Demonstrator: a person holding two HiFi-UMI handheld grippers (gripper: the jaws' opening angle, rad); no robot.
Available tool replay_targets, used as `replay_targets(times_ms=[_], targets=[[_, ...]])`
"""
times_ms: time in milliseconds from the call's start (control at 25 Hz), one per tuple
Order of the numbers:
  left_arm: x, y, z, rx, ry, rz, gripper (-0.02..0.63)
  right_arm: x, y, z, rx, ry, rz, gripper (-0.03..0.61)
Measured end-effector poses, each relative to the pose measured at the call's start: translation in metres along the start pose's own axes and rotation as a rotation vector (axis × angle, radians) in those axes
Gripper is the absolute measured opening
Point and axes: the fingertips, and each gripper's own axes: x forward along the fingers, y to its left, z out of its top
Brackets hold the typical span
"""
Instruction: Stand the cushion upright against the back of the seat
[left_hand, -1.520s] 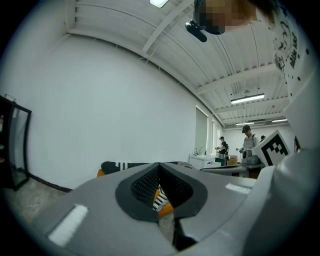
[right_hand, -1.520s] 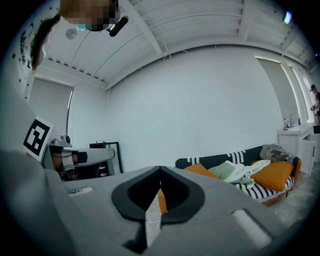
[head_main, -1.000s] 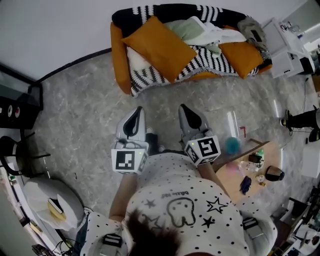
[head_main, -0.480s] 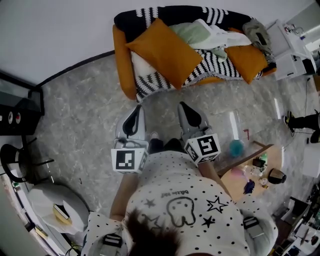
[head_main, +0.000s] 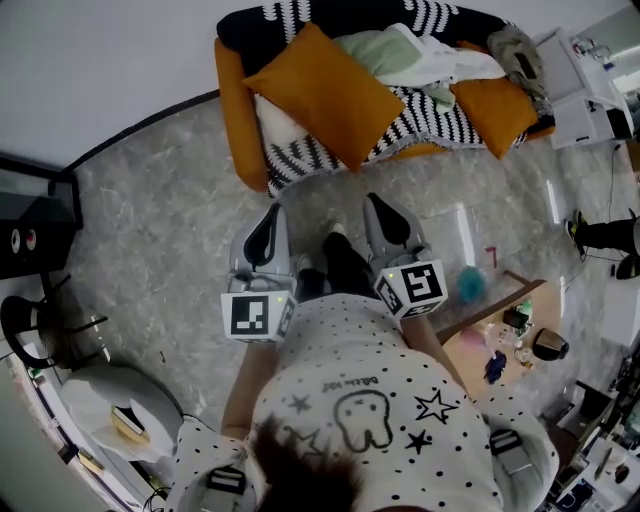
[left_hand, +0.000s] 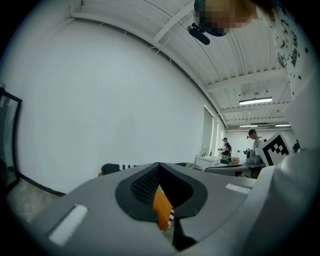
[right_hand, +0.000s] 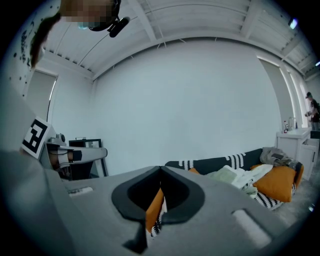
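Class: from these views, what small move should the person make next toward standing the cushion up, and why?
Probably step closer to the sofa: the left gripper and right gripper are both shut, empty and well short of it, while the large orange cushion lies slanted there, not upright.

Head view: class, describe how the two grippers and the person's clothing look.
The left gripper and right gripper are grey tapered shells with black insets. Each carries a white cube bearing black square markers. The shirt is white with black dots and stars.
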Motion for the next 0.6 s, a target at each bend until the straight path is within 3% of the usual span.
replay_targets(times_ms=[600], targets=[[0.101,-0.003,0.011,0.001,-0.03,0.078,-0.005,0.072,-0.087,0.028,-0.012,-0.005,0.072,-0.006]])
